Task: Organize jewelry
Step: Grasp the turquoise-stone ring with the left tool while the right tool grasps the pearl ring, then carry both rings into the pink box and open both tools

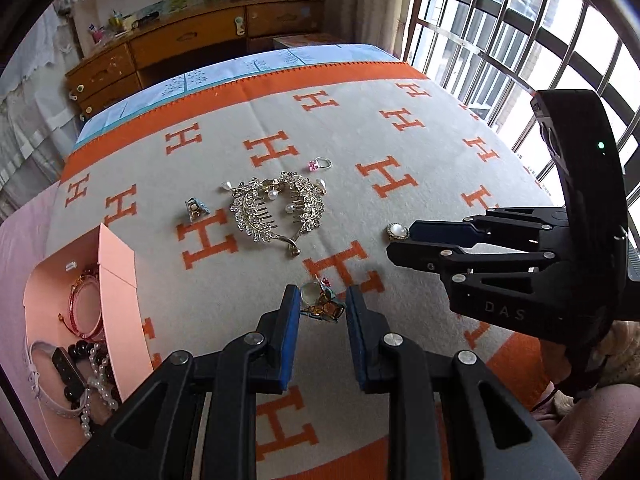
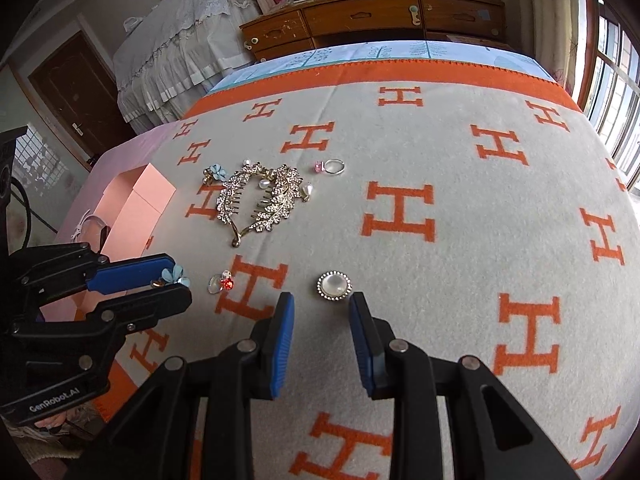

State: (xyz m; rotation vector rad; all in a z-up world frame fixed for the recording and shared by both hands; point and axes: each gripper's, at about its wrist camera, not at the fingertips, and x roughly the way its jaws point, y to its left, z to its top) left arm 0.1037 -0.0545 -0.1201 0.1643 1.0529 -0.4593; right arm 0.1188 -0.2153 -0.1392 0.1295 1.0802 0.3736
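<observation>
The bed is spread with a cream woven blanket (image 2: pixel 460 152) bordered in orange and patterned all over with large orange "H" letters.

The left gripper (image 1: pixel 322 307), black with blue pads, bears the white lettering "GenRobot.AI" on its body in the right wrist view. Its fingers are narrow and clamp a small blue flower earring with a gold fitting (image 2: pixel 173 275), lifted clear of the blanket. In the left wrist view that same earring shows between the pads as a teal and amber cluster.

Just beyond those fingertips, a clear round glass earring with a red bead (image 2: pixel 221 282) lies on an orange letter.

The right gripper (image 2: pixel 321 309) carries the raised letters "DAS" on its side in the left wrist view. Its fingers stand partly apart and hold nothing; a round pearly white brooch with a beaded silver rim (image 2: pixel 335 286) lies on the blanket just ahead of the gap.

Farther off, a pair of gold leaf-shaped rhinestone hair combs with pearls (image 1: pixel 276 210) lies in a heart shape, a second blue flower earring (image 2: pixel 215 172) beside it and a silver ring with a pink square stone (image 1: pixel 320 164) behind it.

At the left edge sits an open pink cardboard box (image 1: pixel 120 300), holding a red bangle (image 1: pixel 86 312), black and white bead strands (image 1: pixel 94 372) and a white strap (image 1: pixel 36 384).
</observation>
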